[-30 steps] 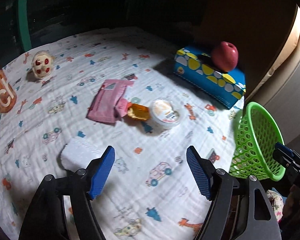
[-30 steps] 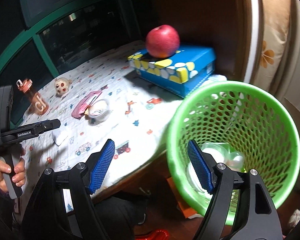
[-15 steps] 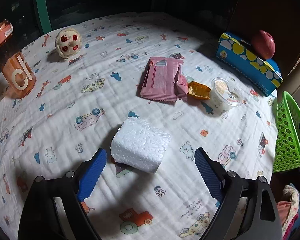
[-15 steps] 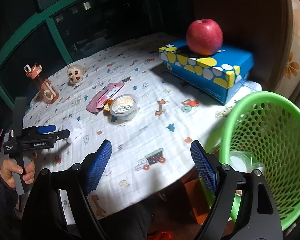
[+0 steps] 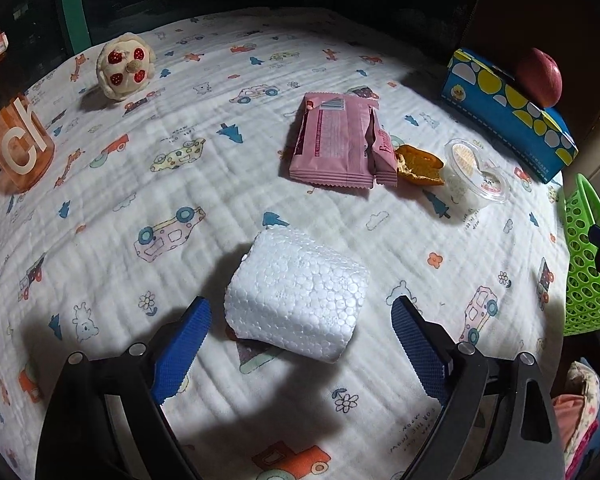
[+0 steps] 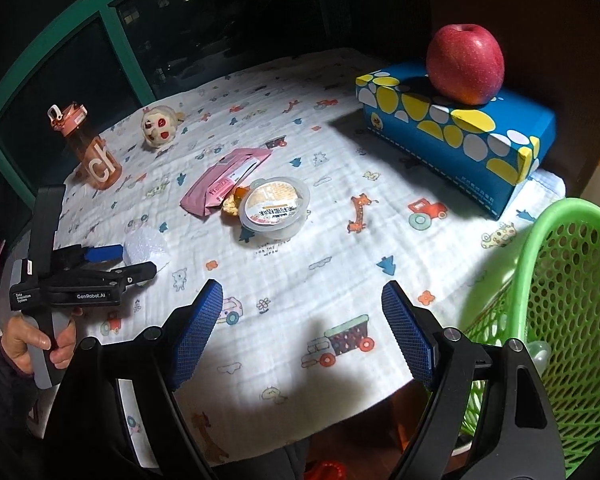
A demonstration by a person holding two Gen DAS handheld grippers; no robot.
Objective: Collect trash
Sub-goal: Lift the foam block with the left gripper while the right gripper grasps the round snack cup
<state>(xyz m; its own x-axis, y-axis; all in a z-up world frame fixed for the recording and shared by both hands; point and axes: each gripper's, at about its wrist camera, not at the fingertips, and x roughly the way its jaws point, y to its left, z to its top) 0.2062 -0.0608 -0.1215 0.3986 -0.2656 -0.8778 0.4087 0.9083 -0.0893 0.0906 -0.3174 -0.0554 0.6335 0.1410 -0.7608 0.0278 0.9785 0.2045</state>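
Observation:
A white foam block [image 5: 296,294] lies on the patterned cloth, between the open fingers of my left gripper [image 5: 300,322], which does not touch it. It also shows in the right wrist view [image 6: 146,246]. Farther off lie a pink wrapper [image 5: 334,140], an orange food scrap [image 5: 420,165] and a clear plastic cup [image 5: 476,176]. The green basket [image 6: 572,304] stands at the table's right edge with clear trash inside. My right gripper [image 6: 302,330] is open and empty over the table's front edge, left of the basket.
A blue tissue box [image 6: 456,132] with a red apple [image 6: 465,63] on it sits at the far right. An orange bottle [image 5: 14,136] and a small plush toy [image 5: 125,66] stand at the far left. Dark windows lie behind.
My left gripper has swung left and closed in on the foam block, which now sits between its fingers. My right gripper has moved left, away from over the basket, toward the table.

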